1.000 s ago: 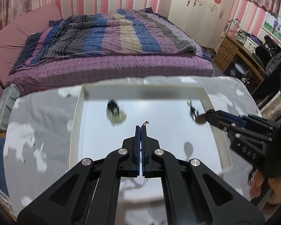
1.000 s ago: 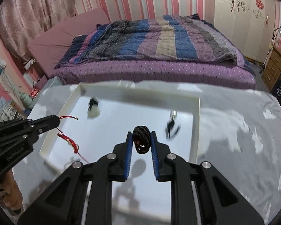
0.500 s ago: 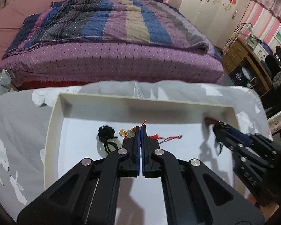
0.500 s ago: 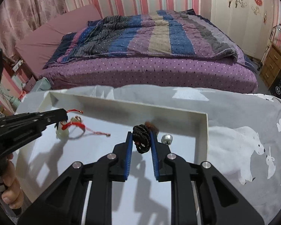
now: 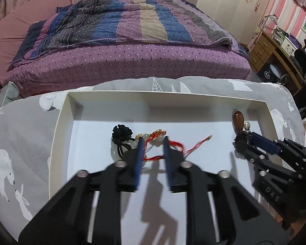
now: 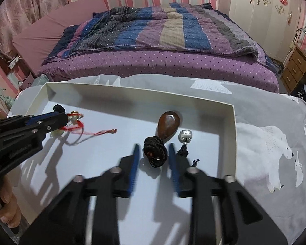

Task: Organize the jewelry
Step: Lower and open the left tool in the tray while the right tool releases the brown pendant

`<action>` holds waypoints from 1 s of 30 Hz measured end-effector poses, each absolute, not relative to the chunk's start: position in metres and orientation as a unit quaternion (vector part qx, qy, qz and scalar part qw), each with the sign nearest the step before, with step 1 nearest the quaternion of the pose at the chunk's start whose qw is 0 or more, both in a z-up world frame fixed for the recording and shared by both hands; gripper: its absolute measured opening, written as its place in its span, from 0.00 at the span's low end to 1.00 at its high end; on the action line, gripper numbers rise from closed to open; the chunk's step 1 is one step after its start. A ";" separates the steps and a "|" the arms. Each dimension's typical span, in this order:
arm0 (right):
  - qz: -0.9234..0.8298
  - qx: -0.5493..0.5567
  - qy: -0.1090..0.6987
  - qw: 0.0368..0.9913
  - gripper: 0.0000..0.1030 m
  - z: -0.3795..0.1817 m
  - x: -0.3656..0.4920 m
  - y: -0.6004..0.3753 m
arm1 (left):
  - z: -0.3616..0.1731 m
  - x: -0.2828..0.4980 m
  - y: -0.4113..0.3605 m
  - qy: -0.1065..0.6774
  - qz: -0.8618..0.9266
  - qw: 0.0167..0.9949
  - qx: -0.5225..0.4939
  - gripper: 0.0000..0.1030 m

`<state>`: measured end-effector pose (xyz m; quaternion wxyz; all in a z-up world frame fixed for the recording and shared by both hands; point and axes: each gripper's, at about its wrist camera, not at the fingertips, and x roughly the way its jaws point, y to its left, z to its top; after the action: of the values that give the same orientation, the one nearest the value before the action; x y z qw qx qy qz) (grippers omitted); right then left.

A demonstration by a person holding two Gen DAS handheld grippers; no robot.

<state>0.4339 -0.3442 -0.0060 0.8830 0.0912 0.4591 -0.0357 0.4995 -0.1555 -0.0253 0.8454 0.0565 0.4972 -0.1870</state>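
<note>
A white tray (image 5: 63, 122) lies on a grey printed cloth. My left gripper (image 5: 153, 140) is open over a red cord bracelet with gold beads (image 5: 173, 144), which lies on the tray floor beside a black knotted cord with a pale ring (image 5: 121, 132). My right gripper (image 6: 153, 149) is open around a black knotted cord (image 6: 155, 153) joined to a brown teardrop pendant (image 6: 168, 124); both lie in the tray. A silver charm on a black cord (image 6: 185, 136) lies just right of it.
The tray's far wall (image 6: 132, 94) and right wall (image 6: 232, 134) stand close to the pendant. A bed with a striped quilt (image 5: 122, 26) lies beyond the table. A wooden desk (image 5: 275, 51) stands at far right. Grey cloth (image 6: 275, 143) surrounds the tray.
Both grippers have opened. The red bracelet has dropped from the left gripper and the black-corded pendant from the right; both now lie on the tray floor.
</note>
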 end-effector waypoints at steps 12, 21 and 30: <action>-0.043 0.077 0.408 0.909 0.81 0.068 0.376 -0.355 | 0.062 0.441 -0.106 0.430 -0.168 0.885 0.058 0.94; -0.061 0.077 0.396 0.913 0.88 0.105 0.288 -0.382 | 0.095 0.359 -0.047 0.417 -0.131 0.895 0.083 0.97; -0.091 0.105 0.402 0.905 0.88 0.105 0.212 -0.419 | 0.095 0.292 -0.012 0.424 -0.135 0.892 0.071 0.97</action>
<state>0.2122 -0.4189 0.1054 0.9048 0.1049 0.4024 -0.0915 0.2925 -0.0120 0.0953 0.8925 0.0715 0.4243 -0.1353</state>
